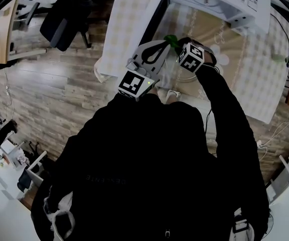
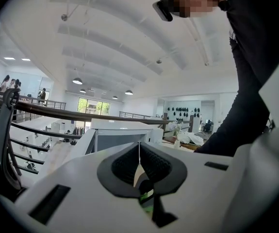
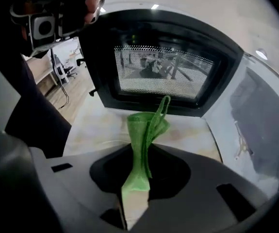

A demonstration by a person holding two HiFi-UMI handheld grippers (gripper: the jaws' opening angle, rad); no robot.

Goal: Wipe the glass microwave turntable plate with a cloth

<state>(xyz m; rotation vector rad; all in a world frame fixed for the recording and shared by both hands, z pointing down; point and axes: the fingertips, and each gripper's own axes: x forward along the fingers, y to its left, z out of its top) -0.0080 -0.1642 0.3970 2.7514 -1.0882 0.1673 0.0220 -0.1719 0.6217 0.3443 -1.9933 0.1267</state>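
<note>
Here the green cloth (image 3: 146, 127) sits pinched between the right tongs (image 3: 135, 186), left tongs (image 2: 139, 149) closed.

Green cloth (image 3: 146, 130) held upright over the glass plate (image 3: 107, 141)
The mesh cloth rises bunched and narrow from the closed jaws of the right gripper (image 3: 135, 186), a loop at its top; the clear plate shows only as a faint rim on the desk (image 3: 188, 130)

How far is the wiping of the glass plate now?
Done: the right gripper grips the green cloth. In hand: the cloth is held in the air before the microwave door. Left: all the wiping; no plate shows clearly, and the left gripper is shut.
</note>
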